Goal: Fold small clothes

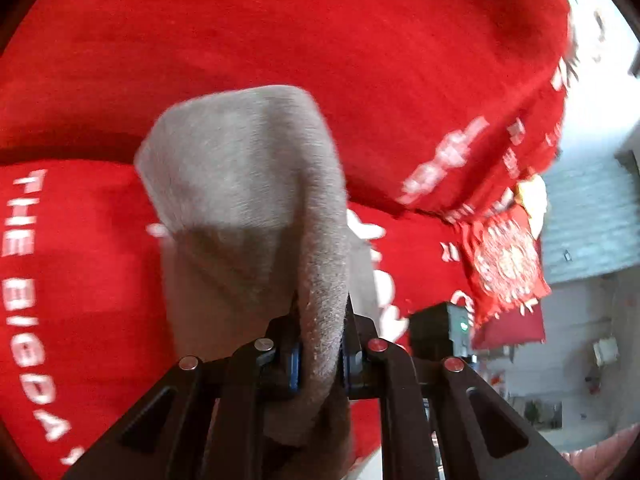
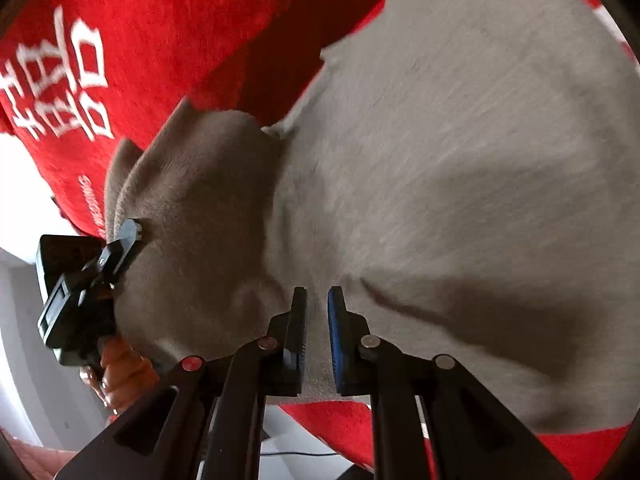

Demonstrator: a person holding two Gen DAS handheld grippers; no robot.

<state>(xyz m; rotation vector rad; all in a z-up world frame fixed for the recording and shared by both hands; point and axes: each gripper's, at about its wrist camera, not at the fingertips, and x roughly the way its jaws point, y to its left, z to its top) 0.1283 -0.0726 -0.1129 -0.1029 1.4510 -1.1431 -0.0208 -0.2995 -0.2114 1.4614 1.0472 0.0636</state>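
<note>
A grey garment (image 2: 460, 160) lies spread over a red cloth (image 2: 160, 40) with white lettering. My right gripper (image 2: 318, 308) is shut on the garment's near edge, with fabric pinched between its pads. My left gripper (image 1: 322, 320) is shut on a bunched corner of the same grey garment (image 1: 240, 168), lifted off the red cloth (image 1: 280, 32). In the right wrist view the left gripper (image 2: 126, 236) shows at the left, gripping that raised fold, with a hand (image 2: 120, 368) on its handle.
The red cloth's fringed edge (image 1: 504, 264) hangs at the right, with a pale room and a blue-grey panel (image 1: 588, 216) beyond. A black box with a green light (image 1: 440, 328) sits just right of the left fingers. A white surface (image 2: 24, 200) shows past the cloth's left edge.
</note>
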